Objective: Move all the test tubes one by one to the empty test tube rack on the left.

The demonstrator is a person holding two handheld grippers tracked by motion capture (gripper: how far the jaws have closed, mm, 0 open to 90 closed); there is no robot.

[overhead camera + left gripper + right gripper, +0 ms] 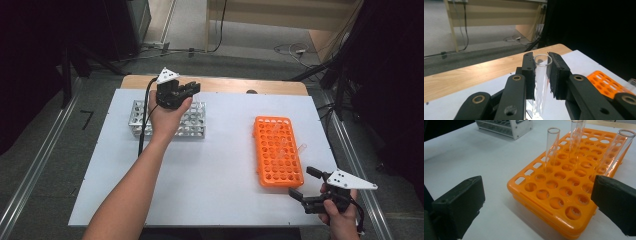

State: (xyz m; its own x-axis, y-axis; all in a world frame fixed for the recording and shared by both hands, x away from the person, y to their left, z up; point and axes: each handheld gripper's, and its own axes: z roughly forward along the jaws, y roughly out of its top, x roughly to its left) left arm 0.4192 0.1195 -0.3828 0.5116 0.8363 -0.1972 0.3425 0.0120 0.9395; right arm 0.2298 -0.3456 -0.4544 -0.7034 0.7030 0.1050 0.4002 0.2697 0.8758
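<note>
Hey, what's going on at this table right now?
A person is working with clear test tubes and two racks on a white table. The left gripper is shut on a test tube, held above the metal rack at the far left. The right gripper waits open at the near end of the orange rack, which has a few tubes standing in it.

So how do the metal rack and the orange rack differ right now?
The metal rack is silvery, open-framed and lies crosswise at the table's far left; the orange rack is solid plastic and runs lengthwise on the right. The orange rack has clear tubes standing in it; the metal rack's contents are unclear. Both have grids of round holes.
</note>
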